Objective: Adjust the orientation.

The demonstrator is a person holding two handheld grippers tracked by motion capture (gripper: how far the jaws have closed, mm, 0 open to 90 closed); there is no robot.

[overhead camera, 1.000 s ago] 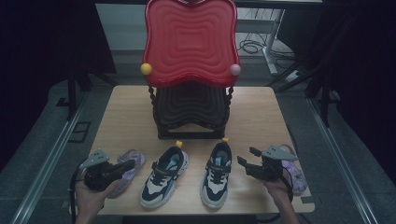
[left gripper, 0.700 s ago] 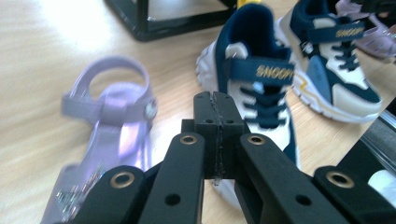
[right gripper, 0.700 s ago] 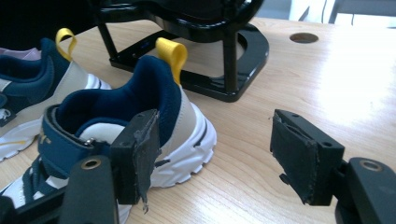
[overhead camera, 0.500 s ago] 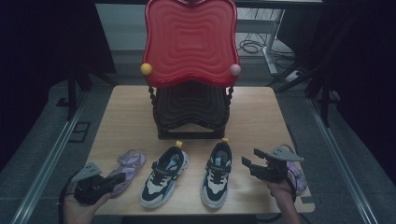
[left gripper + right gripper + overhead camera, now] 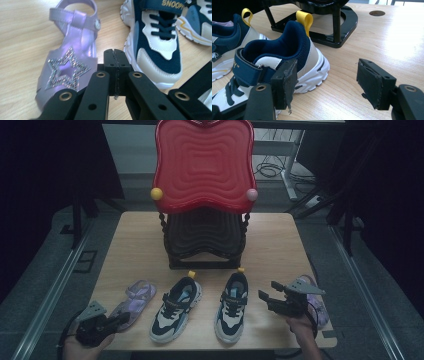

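A purple star sandal [image 5: 136,296] [image 5: 67,62] lies at the front left of the wooden table [image 5: 280,245]. My left gripper [image 5: 121,319] [image 5: 115,60] is shut with nothing in it, its tips just short of the sandal's toe. Two navy and white sneakers, the left sneaker [image 5: 175,310] [image 5: 160,45] and the right sneaker [image 5: 232,305] [image 5: 287,55], stand side by side in the middle. My right gripper [image 5: 265,299] [image 5: 327,80] is open beside the right sneaker's heel, touching nothing. A second purple sandal [image 5: 321,312] lies partly hidden under that hand.
A shoe rack stands at the table's centre back, with a red wavy top [image 5: 204,165] over a black base [image 5: 205,240] [image 5: 347,22]. Bare wood lies between rack and shoes. A cable hole [image 5: 377,13] sits in the tabletop. The table's front edge is just behind both grippers.
My left gripper has drawn back toward the front left corner, away from the sandal's side. The right gripper has hardly shifted. The shoes lie as before.
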